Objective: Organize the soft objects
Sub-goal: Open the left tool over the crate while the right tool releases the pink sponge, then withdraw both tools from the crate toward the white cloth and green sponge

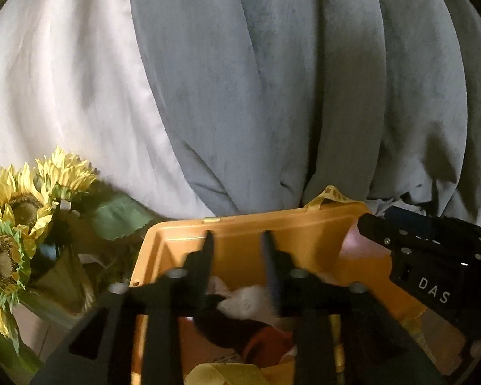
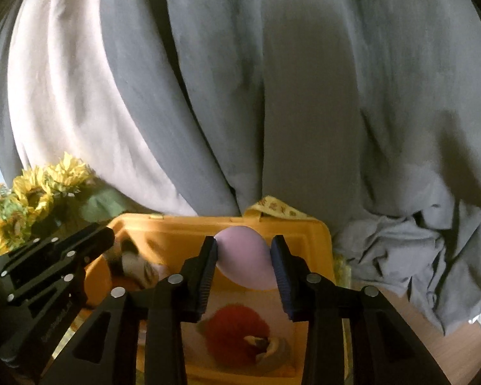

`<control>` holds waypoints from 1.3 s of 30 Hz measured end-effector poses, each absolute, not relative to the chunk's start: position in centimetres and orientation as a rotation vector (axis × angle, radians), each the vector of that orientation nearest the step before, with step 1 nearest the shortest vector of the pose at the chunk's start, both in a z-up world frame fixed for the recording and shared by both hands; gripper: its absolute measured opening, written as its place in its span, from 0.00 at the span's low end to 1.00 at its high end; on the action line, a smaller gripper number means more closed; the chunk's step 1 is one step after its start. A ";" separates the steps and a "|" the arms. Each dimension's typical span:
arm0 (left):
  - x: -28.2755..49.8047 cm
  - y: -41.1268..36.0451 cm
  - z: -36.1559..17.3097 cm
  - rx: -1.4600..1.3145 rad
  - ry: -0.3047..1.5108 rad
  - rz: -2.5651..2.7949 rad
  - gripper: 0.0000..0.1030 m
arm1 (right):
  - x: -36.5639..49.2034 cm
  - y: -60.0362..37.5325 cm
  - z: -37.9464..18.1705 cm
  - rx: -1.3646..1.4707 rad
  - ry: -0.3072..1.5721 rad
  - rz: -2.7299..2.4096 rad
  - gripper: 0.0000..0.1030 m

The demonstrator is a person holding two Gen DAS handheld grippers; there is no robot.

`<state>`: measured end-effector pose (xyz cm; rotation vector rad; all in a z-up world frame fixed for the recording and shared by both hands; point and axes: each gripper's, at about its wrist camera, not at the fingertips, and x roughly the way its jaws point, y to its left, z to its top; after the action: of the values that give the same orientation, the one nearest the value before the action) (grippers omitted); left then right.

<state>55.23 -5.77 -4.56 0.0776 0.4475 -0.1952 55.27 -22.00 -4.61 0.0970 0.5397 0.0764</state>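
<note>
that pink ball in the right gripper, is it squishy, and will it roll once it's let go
Probably squishy: the pink ball looks pinched in where the right gripper clamps its sides. Its smooth skin suggests it could slip from a light grip. Being round, it would likely roll a little, though the yellow bin and the toys inside should stop it.

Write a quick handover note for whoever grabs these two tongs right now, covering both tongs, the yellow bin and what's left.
Right tongs: shut on the pink soft ball, held above the yellow bin.
Left tongs: open, holding nothing, poised over the same bin's left side.
In the bin: a red plush toy and a white plush piece, among other soft things too blurred to name.
Beside the bin: sunflowers on the left, gray curtain behind.
Done: several soft items are binned.
Left: release the ball into the bin, probably near the back wall.
</note>
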 end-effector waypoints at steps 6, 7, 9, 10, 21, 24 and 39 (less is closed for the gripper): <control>54.7 -5.7 -4.4 0.085 0.444 -0.187 0.37 | 55.0 -22.3 -4.8 0.102 0.554 0.054 0.44; 54.7 -5.6 -4.2 0.084 0.443 -0.186 0.38 | 54.8 -22.3 -4.7 0.104 0.555 0.055 0.45; 54.4 -5.5 -4.0 0.082 0.438 -0.185 0.41 | 54.5 -22.2 -4.5 0.106 0.553 0.052 0.47; 54.2 -5.4 -3.7 0.081 0.432 -0.183 0.42 | 54.3 -22.2 -4.4 0.105 0.551 0.047 0.49; 50.7 -4.3 -1.6 0.087 0.376 -0.168 0.49 | 51.0 -21.6 -2.0 0.086 0.492 0.011 0.60; 49.3 -3.9 -1.2 0.105 0.358 -0.158 0.51 | 49.8 -21.4 -1.5 0.078 0.476 -0.003 0.61; 44.5 -2.4 -0.9 0.090 0.359 -0.167 0.52 | 44.8 -20.1 -0.4 0.055 0.457 -0.034 0.64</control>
<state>44.45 -2.38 -0.93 0.0896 0.3587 -0.1669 44.79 -20.12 -0.35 0.0555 0.4567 -0.0341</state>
